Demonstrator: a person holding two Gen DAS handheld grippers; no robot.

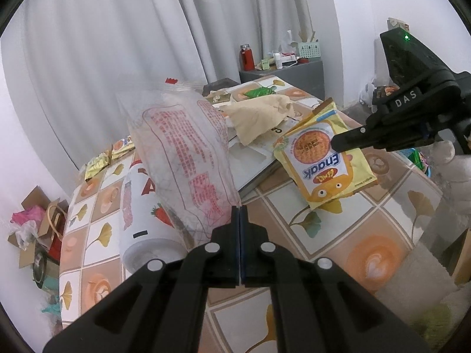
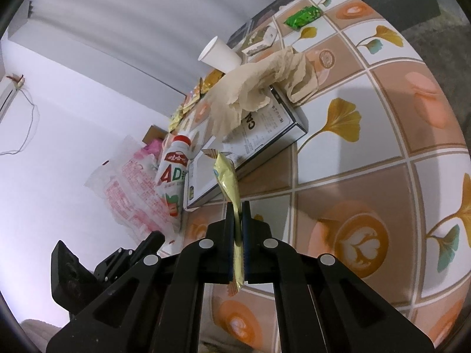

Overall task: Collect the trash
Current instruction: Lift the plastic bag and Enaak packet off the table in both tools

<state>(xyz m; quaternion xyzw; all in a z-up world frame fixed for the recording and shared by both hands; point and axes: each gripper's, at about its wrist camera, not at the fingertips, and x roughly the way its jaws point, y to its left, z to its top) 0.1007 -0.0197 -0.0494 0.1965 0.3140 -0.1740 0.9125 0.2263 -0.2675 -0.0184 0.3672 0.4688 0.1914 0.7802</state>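
Note:
My left gripper (image 1: 239, 210) is shut on a clear plastic bag with red print (image 1: 182, 147), held up above the table; the bag also shows in the right wrist view (image 2: 129, 188). My right gripper (image 2: 238, 209) is shut on a yellow Enaak snack packet (image 2: 231, 188) and holds it above the table. In the left wrist view the right gripper (image 1: 334, 142) pinches that packet (image 1: 323, 158) from the right. A white AD drink bottle (image 1: 141, 206) lies on the table beside the bag. A crumpled beige tissue (image 1: 259, 114) lies on a white box (image 2: 265, 135).
The tiled-pattern table (image 1: 368, 235) also holds a green wrapper (image 2: 303, 16), a white paper cup (image 2: 219, 54) and yellow wrappers (image 1: 100, 164) at the far left. Cardboard and bags (image 1: 38, 229) sit on the floor left. A grey cabinet (image 1: 282, 73) stands behind.

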